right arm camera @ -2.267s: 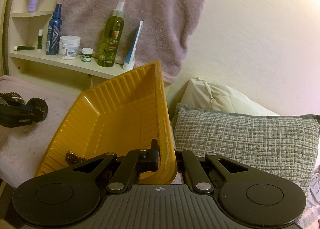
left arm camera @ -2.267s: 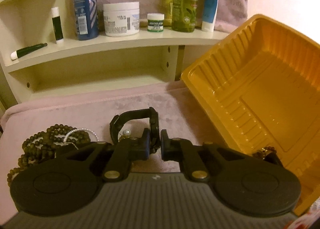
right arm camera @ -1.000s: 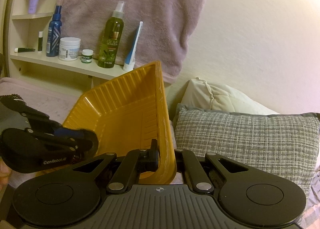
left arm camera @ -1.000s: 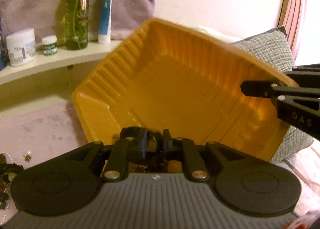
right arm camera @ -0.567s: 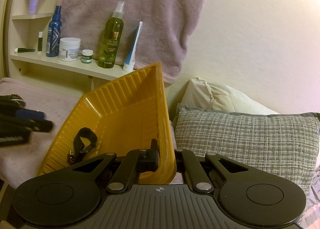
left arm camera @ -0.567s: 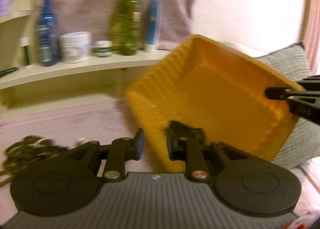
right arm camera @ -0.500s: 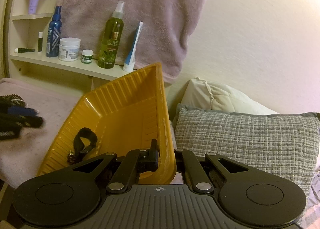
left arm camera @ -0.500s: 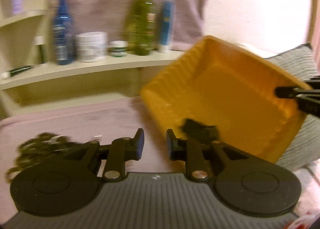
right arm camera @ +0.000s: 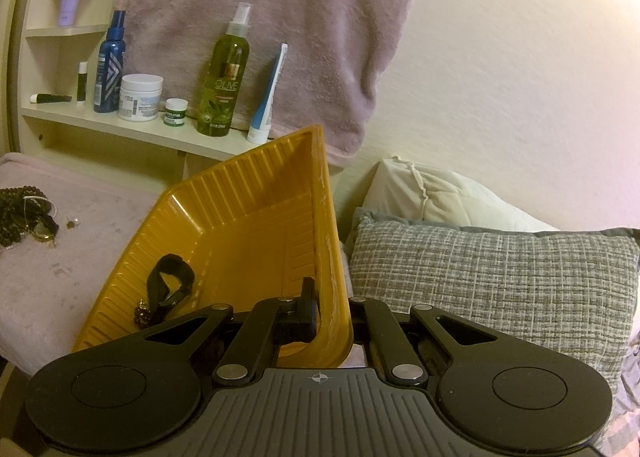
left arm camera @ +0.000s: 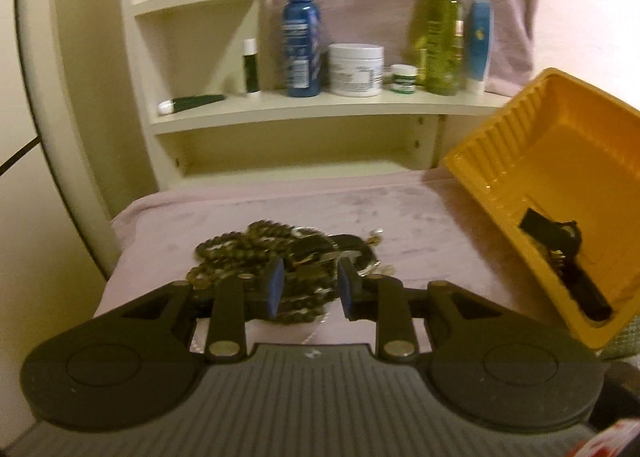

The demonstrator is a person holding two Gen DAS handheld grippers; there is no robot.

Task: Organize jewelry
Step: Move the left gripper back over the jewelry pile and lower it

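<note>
The jewelry pile (left arm camera: 280, 257) lies heaped on the pink blanket (left arm camera: 420, 217), left of the tray. The left gripper (left arm camera: 310, 289) hovers just above the pile; its jaws have just been opening and hold nothing, likely readying for another pick. The right gripper (right arm camera: 332, 311) is clamped on the yellow tray (right arm camera: 248, 217) rim, tilting it toward the pile so pieces drop in easily; a black strap (right arm camera: 170, 281) already lies inside.

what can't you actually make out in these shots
- Jewelry pile, left wrist view: motion blur and the left hand-held gripper in front hide which pieces are tangled there.
- Small piece beside the black strap in the yellow tray, right wrist view: too small and dark to identify.
- Right hand-held gripper: its far finger is hidden behind the tray wall it clamps.
- Small jar's label: too small to read.
</note>
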